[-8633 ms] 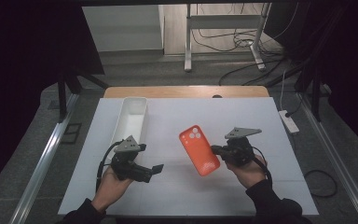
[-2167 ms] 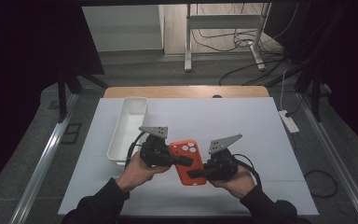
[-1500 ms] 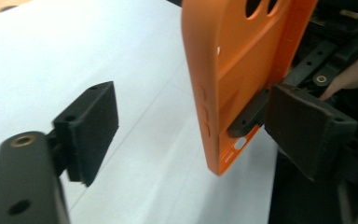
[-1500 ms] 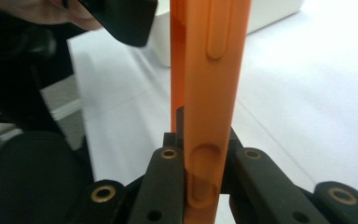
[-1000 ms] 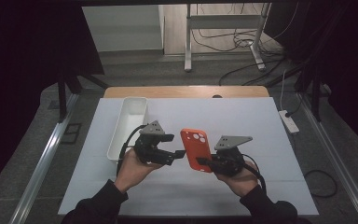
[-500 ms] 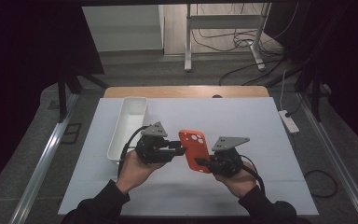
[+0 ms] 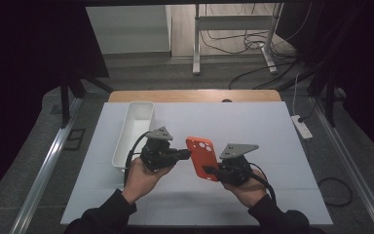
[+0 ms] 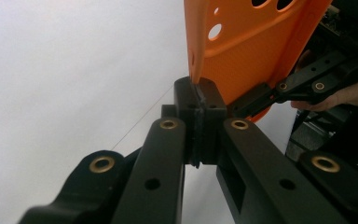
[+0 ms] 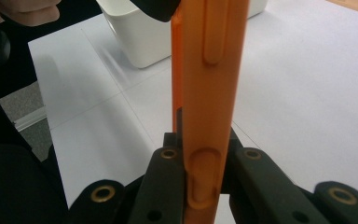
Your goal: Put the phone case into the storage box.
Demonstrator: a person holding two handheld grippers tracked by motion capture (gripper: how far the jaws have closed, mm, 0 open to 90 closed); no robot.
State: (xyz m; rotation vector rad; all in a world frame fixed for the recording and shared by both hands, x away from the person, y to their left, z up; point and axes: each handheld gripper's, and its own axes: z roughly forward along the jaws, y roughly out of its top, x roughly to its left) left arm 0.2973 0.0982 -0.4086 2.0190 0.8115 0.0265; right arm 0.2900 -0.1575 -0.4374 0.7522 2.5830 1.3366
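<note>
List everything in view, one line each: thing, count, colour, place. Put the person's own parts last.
phone case: one, orange, held up above the middle of the table between both grippers.
bin: one, white, long and narrow, on the left part of the table.
table: one, white top with a wooden far edge.
power strip: one, white, on the floor right of the table.
desk frame: one, grey, on the floor beyond the table.
left gripper: one, black, jaws just closed, pinching the case's edge.
right gripper: one, black, clamped on the case's lower end.
hands: two, with dark sleeves, entering from the near edge.
</note>
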